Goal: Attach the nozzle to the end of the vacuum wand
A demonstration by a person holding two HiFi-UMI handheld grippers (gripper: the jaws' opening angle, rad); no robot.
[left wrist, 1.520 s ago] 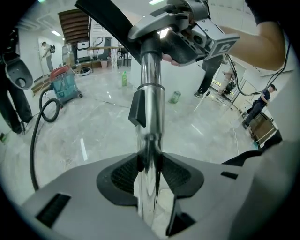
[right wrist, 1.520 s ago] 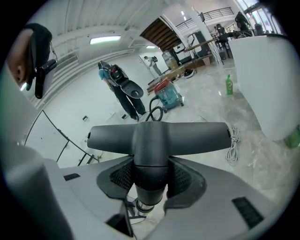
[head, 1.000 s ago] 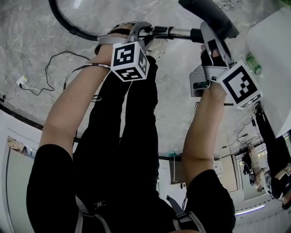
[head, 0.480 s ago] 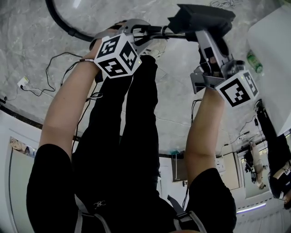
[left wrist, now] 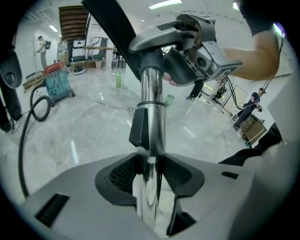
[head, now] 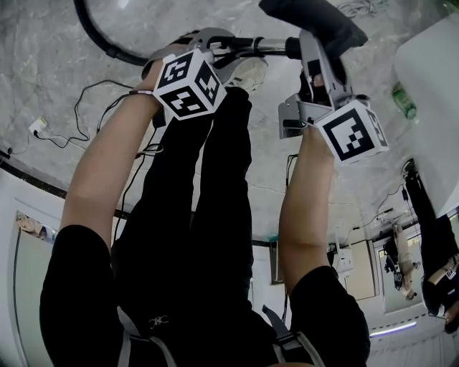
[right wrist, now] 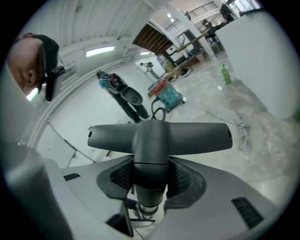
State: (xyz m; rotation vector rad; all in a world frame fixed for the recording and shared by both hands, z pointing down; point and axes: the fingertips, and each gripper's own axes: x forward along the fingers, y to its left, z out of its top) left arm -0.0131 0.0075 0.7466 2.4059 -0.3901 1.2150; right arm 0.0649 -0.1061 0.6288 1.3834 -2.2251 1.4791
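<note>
My left gripper (head: pixel 213 44) is shut on the chrome vacuum wand (head: pixel 264 47), which runs level toward the right in the head view. In the left gripper view the wand (left wrist: pixel 151 108) rises from between the pads of my left gripper (left wrist: pixel 149 171) to the right gripper's body (left wrist: pixel 199 54). My right gripper (head: pixel 315 59) is shut on the neck of the dark nozzle (head: pixel 313 20) at the wand's end. The right gripper view shows the T-shaped nozzle head (right wrist: pixel 159 136) lying crosswise above my right gripper (right wrist: pixel 151 180). The joint between nozzle and wand is hidden.
A black hose (head: pixel 100 39) curves away from the wand's left end. The red and teal vacuum canister (left wrist: pixel 58 82) stands on the marble floor. A white table (head: pixel 430 72) with a green bottle (head: pixel 399 100) is at right. A cable (head: pixel 79 107) lies on the floor.
The right gripper has shifted left with the nozzle, whose head has swung round. The left gripper has rolled on the wand, turning its marker cube.
</note>
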